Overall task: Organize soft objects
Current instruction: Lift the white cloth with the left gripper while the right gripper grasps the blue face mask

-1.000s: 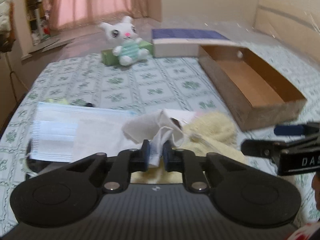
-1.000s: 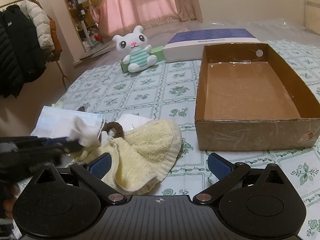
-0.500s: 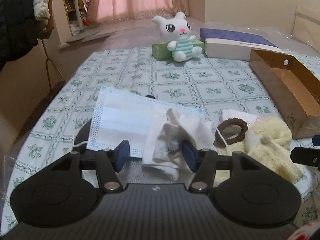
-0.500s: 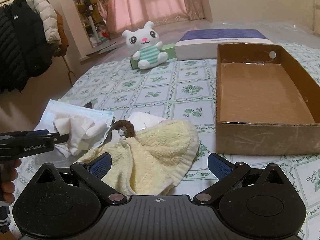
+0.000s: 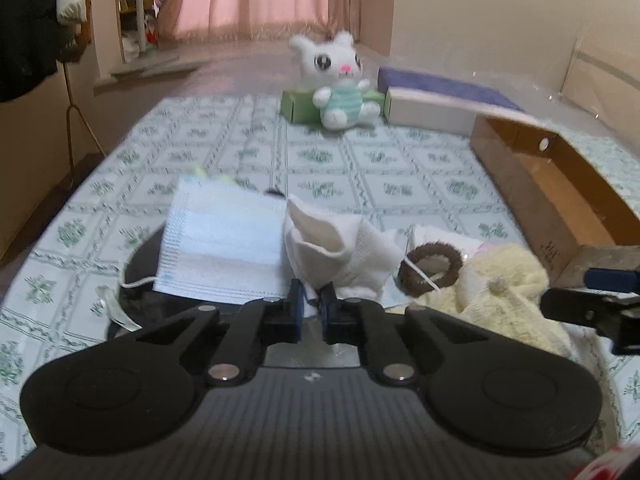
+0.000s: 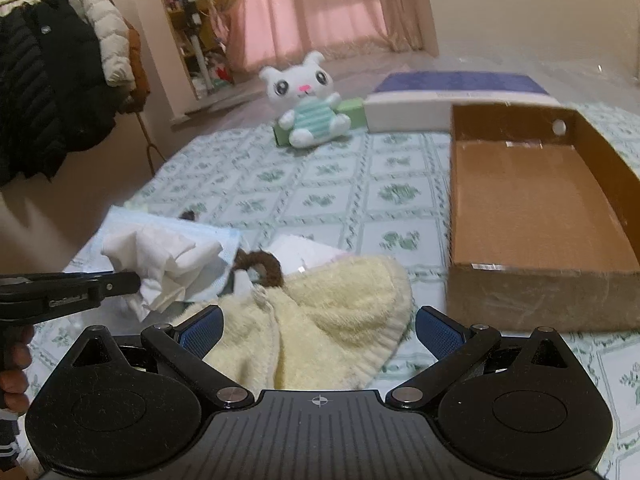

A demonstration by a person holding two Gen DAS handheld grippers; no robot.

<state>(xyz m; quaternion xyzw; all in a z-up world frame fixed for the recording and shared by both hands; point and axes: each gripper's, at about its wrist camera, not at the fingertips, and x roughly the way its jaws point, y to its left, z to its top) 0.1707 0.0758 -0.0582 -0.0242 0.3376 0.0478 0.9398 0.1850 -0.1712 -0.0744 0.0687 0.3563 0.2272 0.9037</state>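
My left gripper (image 5: 312, 300) is shut on a crumpled white cloth (image 5: 336, 248), which lies over a pale blue face mask (image 5: 220, 240). The cloth (image 6: 164, 256) and the left gripper (image 6: 132, 280) also show in the right wrist view. A pale yellow towel (image 6: 320, 320) lies in front of my right gripper (image 6: 318, 322), which is open with its jaws either side of the towel's near end. A brown hair tie (image 6: 260, 264) rests at the towel's far edge; it also shows in the left wrist view (image 5: 430, 268). An open cardboard box (image 6: 536, 208) stands to the right.
A white plush bunny (image 6: 306, 100) sits on a green box (image 6: 348, 114) at the far end of the patterned tablecloth (image 6: 320, 184). A flat blue-and-white box (image 6: 456, 92) lies behind the cardboard box. Coats (image 6: 52, 92) hang at the left.
My left gripper opened around the white cloth half a second ago and has now closed on it again. My right gripper has stayed open over the towel.
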